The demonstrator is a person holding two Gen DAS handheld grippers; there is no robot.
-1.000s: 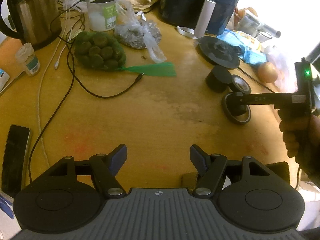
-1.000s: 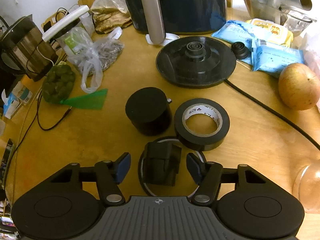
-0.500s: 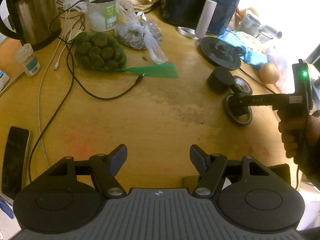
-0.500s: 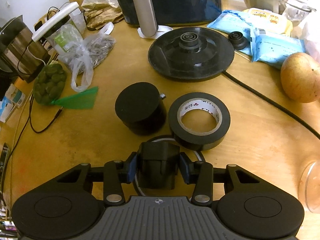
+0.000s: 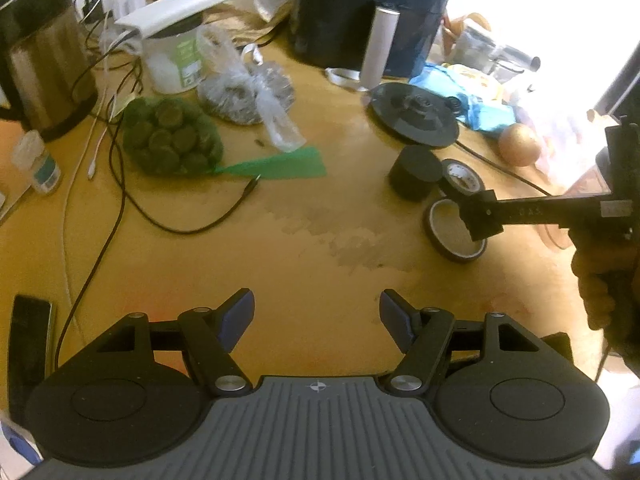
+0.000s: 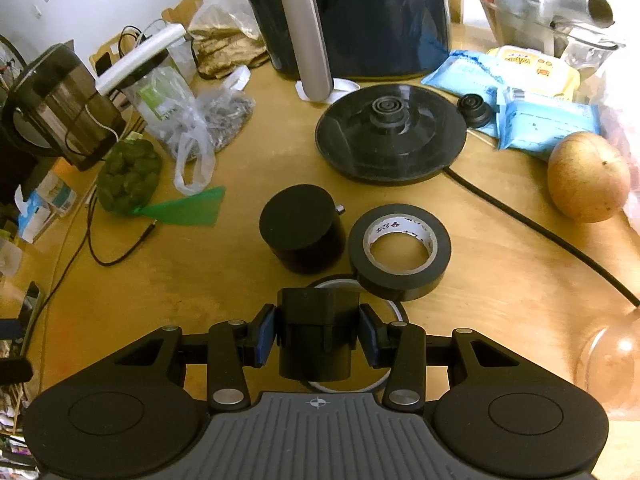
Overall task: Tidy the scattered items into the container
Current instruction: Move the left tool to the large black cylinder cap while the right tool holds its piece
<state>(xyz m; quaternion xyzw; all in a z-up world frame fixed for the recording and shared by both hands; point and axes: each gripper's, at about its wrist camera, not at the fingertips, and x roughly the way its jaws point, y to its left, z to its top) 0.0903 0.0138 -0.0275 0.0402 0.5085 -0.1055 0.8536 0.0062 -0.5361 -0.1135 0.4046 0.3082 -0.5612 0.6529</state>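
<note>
Black block (image 6: 316, 332) between the right tool's (image 6: 317, 334) pressing pads (image 6: 265, 334), above thin ring (image 6: 394, 310).

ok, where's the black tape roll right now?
In the right wrist view the black tape roll lies flat on the table just right of centre, beside the black cylinder on its left, with the kettle base behind it.

Black tape roll (image 6: 399, 251), black cylinder (image 6: 302, 233), green mesh bag (image 5: 170, 138), blue packets (image 6: 546, 120), yellow-orange wooden table (image 6: 500, 280)
</note>
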